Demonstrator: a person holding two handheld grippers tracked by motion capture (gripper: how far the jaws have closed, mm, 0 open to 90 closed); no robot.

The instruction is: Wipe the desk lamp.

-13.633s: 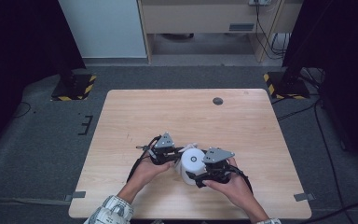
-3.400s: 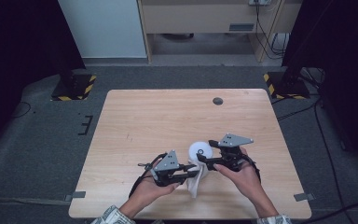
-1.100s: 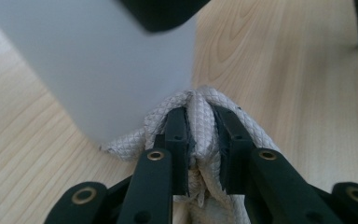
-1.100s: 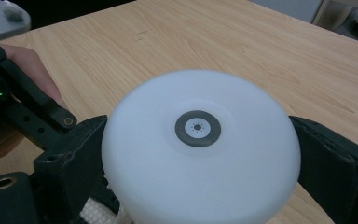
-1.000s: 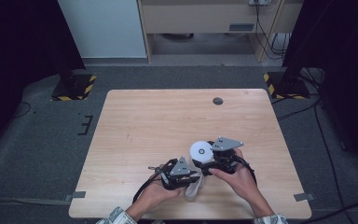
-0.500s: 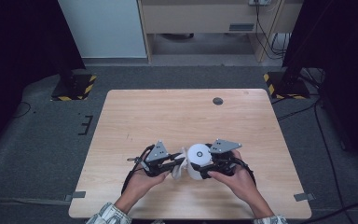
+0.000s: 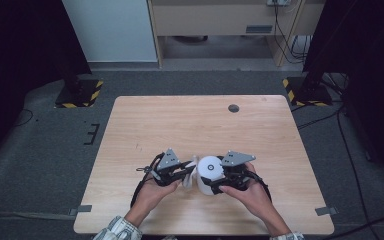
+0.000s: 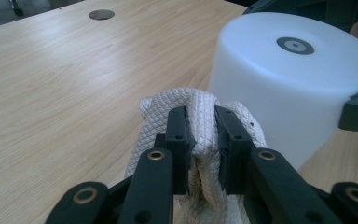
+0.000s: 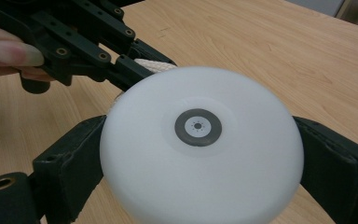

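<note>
- High view: the left gripper (image 7: 187, 171) and the right gripper (image 7: 219, 181) met at the near middle of the wooden table (image 7: 200, 125); a white cylinder (image 7: 209, 174) lay on its side between the right gripper's jaws, its flat round end turned up toward the camera; a bunch of white cloth (image 7: 190, 172) sat between the left gripper's tips and the cylinder's left side, just beside it; whether cloth and cylinder touched I could not tell from here; a small dark round disc (image 7: 233, 108) sat flush in the table's far part, well apart from both hands.
- Left gripper view: the jaws of the left gripper (image 8: 201, 140) stood close together, clamped on a thick fold of the cloth (image 8: 200, 116); the cloth was cream-white with a quilted diamond weave, soft and bunched, bulging over and round the black pads; the cylinder (image 8: 293, 88) stood just beyond and to the right, smooth, matte, translucent white plastic, with a small grey ring at the centre of its flat end.
- Right gripper view: the jaws of the right gripper (image 9: 200, 158) stood wide, one padded black jaw pressed on each side of the cylinder (image 9: 200, 154); its round face was plain and smooth, the grey ring dotted at its centre; behind its upper left rim the left gripper (image 9: 135, 65) pinched the cloth (image 9: 154, 66), close against the cylinder.
</note>
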